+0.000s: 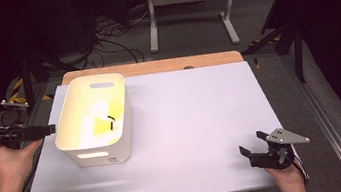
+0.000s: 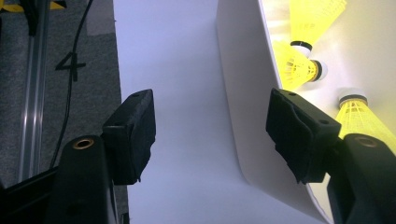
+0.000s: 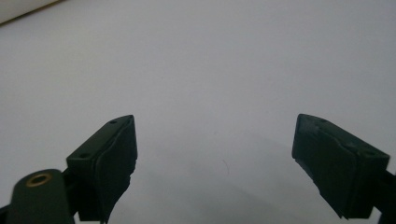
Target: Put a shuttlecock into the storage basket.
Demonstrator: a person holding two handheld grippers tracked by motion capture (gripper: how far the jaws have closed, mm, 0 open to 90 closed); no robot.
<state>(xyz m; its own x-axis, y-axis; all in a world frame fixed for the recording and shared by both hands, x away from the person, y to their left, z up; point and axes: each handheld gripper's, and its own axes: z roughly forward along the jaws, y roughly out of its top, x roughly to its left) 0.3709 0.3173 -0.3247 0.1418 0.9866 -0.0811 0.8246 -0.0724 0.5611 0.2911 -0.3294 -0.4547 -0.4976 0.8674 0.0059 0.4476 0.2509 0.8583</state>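
Observation:
A white bin [image 1: 92,121] stands at the table's left, lit yellow inside. In the left gripper view, three yellow shuttlecocks [image 2: 299,69] with white cork tips lie in the bin [image 2: 240,98]. My left gripper [image 1: 48,128] is held level just left of the bin's wall. The left gripper [image 2: 210,100] is open; one jaw hangs over the white table, the other over the bin's rim, and nothing is gripped. My right gripper [image 1: 251,143] rests near the front right of the table. The right gripper [image 3: 215,123] is open over bare white surface.
The white table sheet [image 1: 187,119] has a wooden strip [image 1: 154,66] along its back edge. Beyond it are floor cables [image 1: 110,44] and a white stand [image 1: 190,2]. A metal rail [image 1: 326,122] runs along the table's right side.

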